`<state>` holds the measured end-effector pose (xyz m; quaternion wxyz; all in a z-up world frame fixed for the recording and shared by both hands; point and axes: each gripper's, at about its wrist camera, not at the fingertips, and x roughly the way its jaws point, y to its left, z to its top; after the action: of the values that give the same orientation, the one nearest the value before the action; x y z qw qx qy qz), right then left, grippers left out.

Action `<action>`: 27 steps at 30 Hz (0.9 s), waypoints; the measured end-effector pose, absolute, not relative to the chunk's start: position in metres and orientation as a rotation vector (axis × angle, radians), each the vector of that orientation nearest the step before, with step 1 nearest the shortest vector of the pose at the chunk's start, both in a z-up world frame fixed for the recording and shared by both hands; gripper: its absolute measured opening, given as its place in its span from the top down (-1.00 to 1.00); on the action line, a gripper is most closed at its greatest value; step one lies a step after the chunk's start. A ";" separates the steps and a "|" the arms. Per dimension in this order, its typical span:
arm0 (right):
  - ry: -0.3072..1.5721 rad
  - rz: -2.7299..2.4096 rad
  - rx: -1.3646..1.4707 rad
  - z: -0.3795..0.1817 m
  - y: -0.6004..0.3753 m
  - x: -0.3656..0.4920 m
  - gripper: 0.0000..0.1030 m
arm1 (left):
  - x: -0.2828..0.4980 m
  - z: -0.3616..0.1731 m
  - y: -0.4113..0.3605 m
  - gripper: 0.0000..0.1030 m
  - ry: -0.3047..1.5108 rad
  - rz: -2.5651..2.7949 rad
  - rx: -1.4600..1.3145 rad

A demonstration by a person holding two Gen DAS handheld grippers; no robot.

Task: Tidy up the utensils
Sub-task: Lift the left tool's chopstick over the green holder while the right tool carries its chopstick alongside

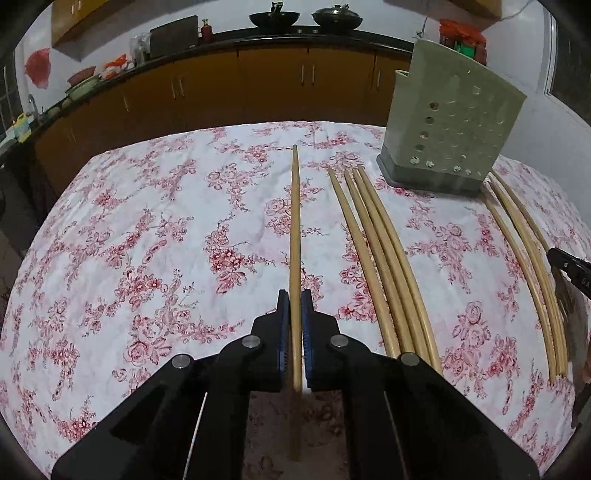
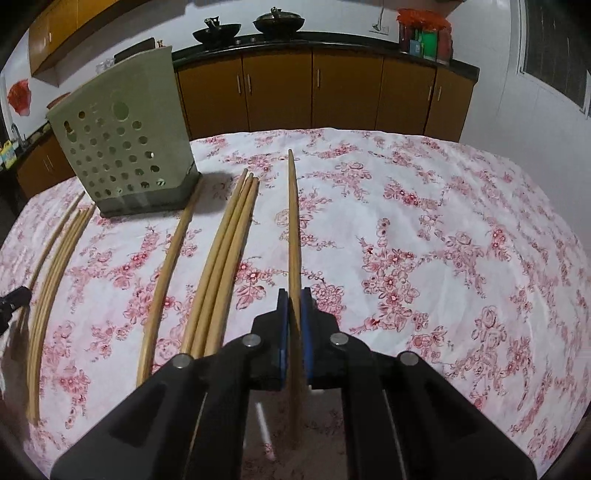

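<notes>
My left gripper [image 1: 295,301] is shut on a wooden chopstick [image 1: 295,221] that points forward just above the floral tablecloth. My right gripper [image 2: 294,299] is shut on another wooden chopstick [image 2: 293,221], also pointing forward. A grey-green perforated utensil holder [image 1: 448,122] stands upright at the back right in the left wrist view, and it shows at the back left in the right wrist view [image 2: 122,144]. Several loose chopsticks [image 1: 384,251] lie on the cloth right of my left gripper. More chopsticks [image 2: 218,258] lie left of my right gripper.
More chopsticks [image 1: 532,258] lie at the far right beside the other gripper's tip [image 1: 569,266]. A single chopstick [image 2: 166,280] and a bundle [image 2: 51,295] lie at the left. Brown kitchen cabinets [image 2: 314,92] and a counter with woks [image 1: 273,18] stand behind the table.
</notes>
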<state>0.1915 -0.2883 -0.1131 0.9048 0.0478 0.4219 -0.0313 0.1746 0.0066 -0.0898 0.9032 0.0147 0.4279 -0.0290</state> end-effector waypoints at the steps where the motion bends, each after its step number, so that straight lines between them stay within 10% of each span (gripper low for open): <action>1: 0.871 -0.067 0.107 -0.113 -0.290 0.191 0.83 | 0.173 -0.089 0.007 0.85 0.885 -0.061 0.025; 27: 0.580 -0.055 0.150 -0.021 -0.300 0.148 0.84 | 0.158 -0.013 0.024 0.86 0.685 -0.081 -0.074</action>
<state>0.1482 -0.2997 -0.0209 0.9551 0.0739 0.2856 -0.0271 0.1580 0.0240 -0.0130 0.9404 -0.0362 0.3358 -0.0397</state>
